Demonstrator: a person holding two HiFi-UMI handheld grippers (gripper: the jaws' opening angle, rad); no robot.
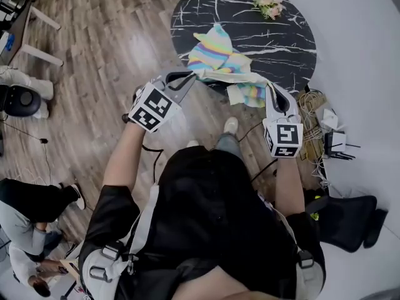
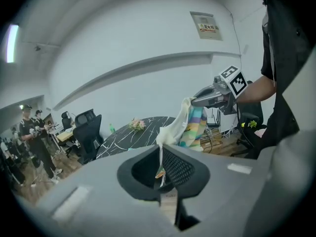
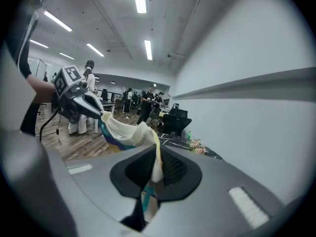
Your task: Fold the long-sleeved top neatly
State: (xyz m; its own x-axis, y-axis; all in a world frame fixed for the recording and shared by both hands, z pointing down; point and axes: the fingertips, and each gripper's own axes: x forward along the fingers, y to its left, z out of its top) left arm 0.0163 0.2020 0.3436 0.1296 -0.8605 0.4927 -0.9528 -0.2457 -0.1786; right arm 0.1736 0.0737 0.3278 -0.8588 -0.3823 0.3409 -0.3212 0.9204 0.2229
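Our left tongs [image 1: 190, 77] and right tongs [image 1: 273, 91] are each pressed together on the cream hem of the long-sleeved top [image 1: 215, 54]. We hold that hem stretched between them, its striped rest trailing over the near edge of the tabletop [image 1: 275, 45].

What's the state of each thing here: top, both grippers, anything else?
long-sleeved top: unfolded, one edge stretched between both grippers, rest bunched over the table's near edge
left gripper: shut on the top's edge
right gripper: shut on the top's edge
flowers: lying on the table's far side, apart from the top
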